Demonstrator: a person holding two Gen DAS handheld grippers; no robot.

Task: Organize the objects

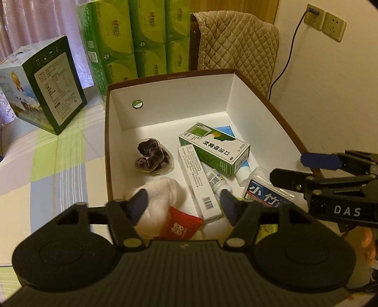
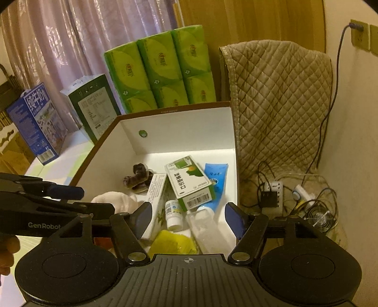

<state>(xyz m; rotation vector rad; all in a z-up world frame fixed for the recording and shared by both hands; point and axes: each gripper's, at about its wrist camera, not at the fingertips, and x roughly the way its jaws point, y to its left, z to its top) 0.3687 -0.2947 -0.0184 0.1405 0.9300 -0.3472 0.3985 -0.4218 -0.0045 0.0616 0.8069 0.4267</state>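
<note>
Over the near edge of the open box [image 1: 267, 99], two claws, both spread wide and holding nothing.

1. Left claw [image 1: 185, 204]: jaws well apart, hanging above a white cloth bundle [image 1: 163, 191] and a red pouch [image 1: 182, 225] at the box's 6 o'clock end.
2. Right claw [image 2: 189, 217]: jaws equally wide, above a small white bottle [image 2: 173, 212] and a clear plastic case [image 2: 205, 226]; a yellow packet [image 2: 172, 243] lies just below (partly hidden by the claw body).
3. Box contents, centre: a long white carton [image 1: 197, 181] lying flat, with a green-and-white carton [image 1: 213, 147] tilted across its far end and resting on a blue tube [image 2: 217, 181].
4. Box contents, 9 o'clock side: a dark velvet scrunchie [image 1: 151, 158] in clear wrapping, apart from the cartons.
5. Box contents, 3 o'clock side: a blue-labelled white case [image 1: 267, 191] against the wall.
6. Box wall, 12 o'clock: a round green sticker [image 1: 137, 104].
7. Beyond the box, 12 o'clock: stacked green tissue packs [image 2: 160, 68]; at 10 o'clock, a dark green carton [image 1: 47, 87] and a blue milk carton [image 2: 35, 122] on the checked surface.
8. At 2 o'clock: a quilted beige cover [image 2: 278, 99], a wall socket [image 1: 314, 17] with a cable plugged in.
</note>
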